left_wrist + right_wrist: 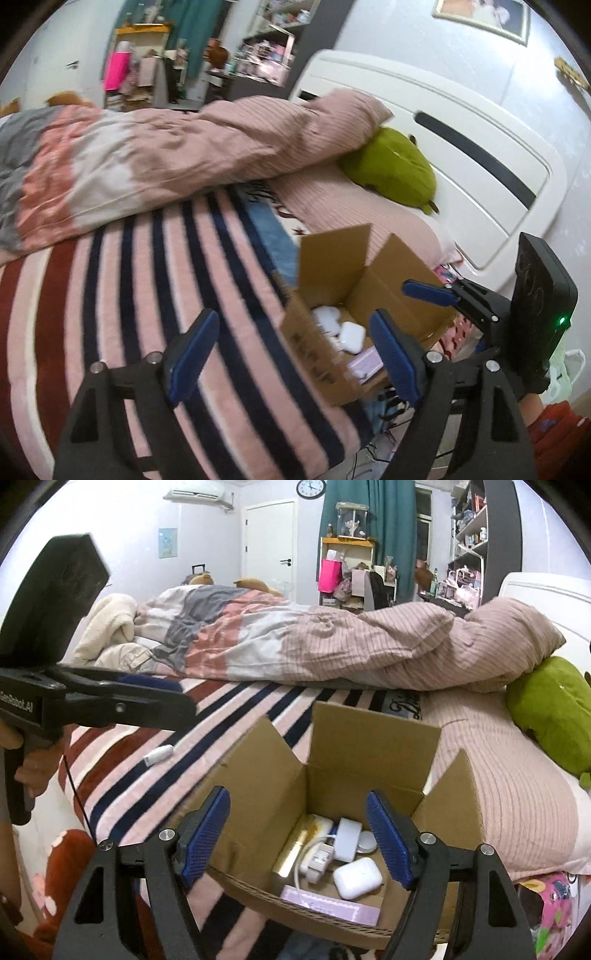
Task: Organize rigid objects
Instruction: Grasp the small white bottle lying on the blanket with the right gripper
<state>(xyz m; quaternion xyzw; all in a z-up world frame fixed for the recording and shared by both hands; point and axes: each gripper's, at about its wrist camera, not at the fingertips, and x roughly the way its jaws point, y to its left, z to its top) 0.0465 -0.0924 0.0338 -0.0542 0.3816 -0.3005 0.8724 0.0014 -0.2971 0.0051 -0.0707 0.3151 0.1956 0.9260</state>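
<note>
An open cardboard box (332, 775) is seen standing on a bed (509, 805) near its edge, its four flaps raised, partly on a blanket (129, 295) striped in pink, dark blue and red. Inside the box several small rigid things are gathered: a white earbud case (357, 882), a gold tube (293, 853), a white charger with its cable (318, 858), a pale flat rectangular device (348, 839), a round white item (367, 843) and a lilac flat box (328, 910) along the near wall. One small white stick-shaped object (158, 756) is left lying on the striped blanket, to the left of the box and well apart from it. The right hand-held gripper (301, 840) is held above the near side of the box, pointing down into it; its blue pads (205, 836) are spread wide and nothing is held between them. The left hand-held gripper (291, 354) is likewise wide open and empty, held over the blanket just left of the box; in the right wrist view it is seen from the side at the left edge (155, 694), gripped by a hand (35, 764). A rumpled quilt (295, 642) is piled across the far side of the bed, and a green plush toy (391, 170) is lying by the white headboard (461, 122).
</note>
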